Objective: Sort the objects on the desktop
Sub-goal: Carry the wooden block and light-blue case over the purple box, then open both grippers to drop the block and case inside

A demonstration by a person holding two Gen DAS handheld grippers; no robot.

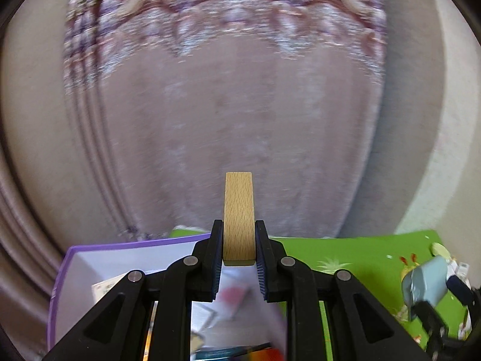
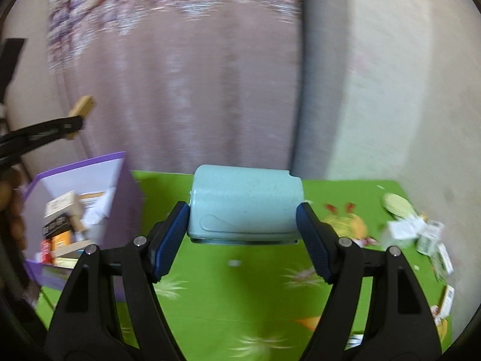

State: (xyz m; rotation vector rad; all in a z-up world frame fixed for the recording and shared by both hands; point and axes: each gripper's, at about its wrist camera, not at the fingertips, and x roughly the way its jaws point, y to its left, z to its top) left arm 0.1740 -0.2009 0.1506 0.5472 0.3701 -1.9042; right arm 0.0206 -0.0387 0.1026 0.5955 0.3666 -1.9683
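My left gripper [image 1: 239, 242] is shut on a light wooden block [image 1: 239, 207] that sticks out past its fingertips, held above a purple-rimmed white box [image 1: 72, 273]. The right wrist view shows the same block [image 2: 81, 106] and left gripper at the far left, above the box [image 2: 105, 165]. My right gripper [image 2: 243, 215] is shut on a pale blue cup [image 2: 245, 206] lying sideways between the blue pads, held over the green mat [image 2: 225, 294]. The cup [image 1: 425, 282] and right gripper also show at the lower right of the left wrist view.
The purple box holds several small cartons and packets [image 2: 64, 219]. More small white packets [image 2: 421, 234] lie scattered on the right of the green mat. A patterned pink curtain [image 1: 234, 96] hangs behind the table, with a pale wall [image 2: 390, 90] to its right.
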